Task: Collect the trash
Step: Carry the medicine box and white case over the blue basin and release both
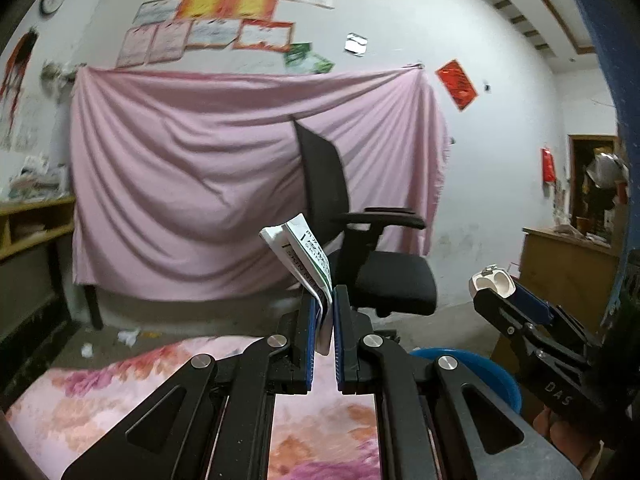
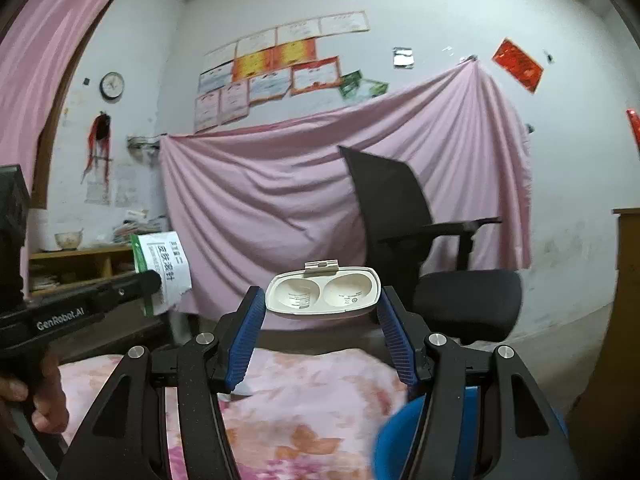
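Left wrist view: left gripper (image 1: 323,320) pinches a flattened paper packet (image 1: 308,258), long axis rising up-left from the pads. Blue bin (image 1: 488,368) sits low right, nearer the right gripper (image 1: 516,300); likely drop target.

Right wrist view: right gripper half-spread, clamping a white plastic case (image 2: 323,290) crosswise by its ends. Bin rim lies below right, over the floral cloth (image 2: 304,392); open room ahead.
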`<state>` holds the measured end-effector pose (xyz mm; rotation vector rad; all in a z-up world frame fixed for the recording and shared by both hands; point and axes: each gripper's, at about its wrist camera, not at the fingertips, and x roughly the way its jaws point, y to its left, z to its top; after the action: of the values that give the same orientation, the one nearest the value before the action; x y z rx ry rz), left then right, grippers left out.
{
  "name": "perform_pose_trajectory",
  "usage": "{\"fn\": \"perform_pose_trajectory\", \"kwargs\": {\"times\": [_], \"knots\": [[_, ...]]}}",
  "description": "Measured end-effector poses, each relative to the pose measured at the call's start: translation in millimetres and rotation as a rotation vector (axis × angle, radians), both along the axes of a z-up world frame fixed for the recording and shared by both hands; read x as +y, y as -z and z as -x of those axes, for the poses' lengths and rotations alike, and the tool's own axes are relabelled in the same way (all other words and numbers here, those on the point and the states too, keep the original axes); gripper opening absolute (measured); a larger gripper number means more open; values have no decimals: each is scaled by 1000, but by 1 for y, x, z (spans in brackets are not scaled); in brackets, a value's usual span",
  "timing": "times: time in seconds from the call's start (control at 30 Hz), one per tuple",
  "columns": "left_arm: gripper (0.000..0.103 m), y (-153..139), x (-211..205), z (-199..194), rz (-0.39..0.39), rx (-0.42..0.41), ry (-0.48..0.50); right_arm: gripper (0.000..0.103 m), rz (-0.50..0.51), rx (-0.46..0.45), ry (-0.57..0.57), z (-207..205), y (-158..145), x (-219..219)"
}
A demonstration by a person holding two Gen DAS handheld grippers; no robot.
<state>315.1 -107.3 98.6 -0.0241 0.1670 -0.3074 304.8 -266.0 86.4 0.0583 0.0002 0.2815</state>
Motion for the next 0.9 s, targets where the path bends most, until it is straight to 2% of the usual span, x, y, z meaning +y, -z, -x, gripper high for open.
{"fn": "perform_pose_trajectory", "kwargs": {"times": [0.33,0.53,0.73,0.9], "knots": [[6,1,-66,-7,-49,-11,112,56,-27,-18,107,14,-2,-53],[6,5,-99,-15,-73,2,161,56,-54,5,143,15,-1,-79],[6,14,-127,-31,-86,75,199,56,-73,47,182,14,4,-95],[6,23,-145,-51,-100,161,224,57,-111,121,191,2,11,-110]]}}
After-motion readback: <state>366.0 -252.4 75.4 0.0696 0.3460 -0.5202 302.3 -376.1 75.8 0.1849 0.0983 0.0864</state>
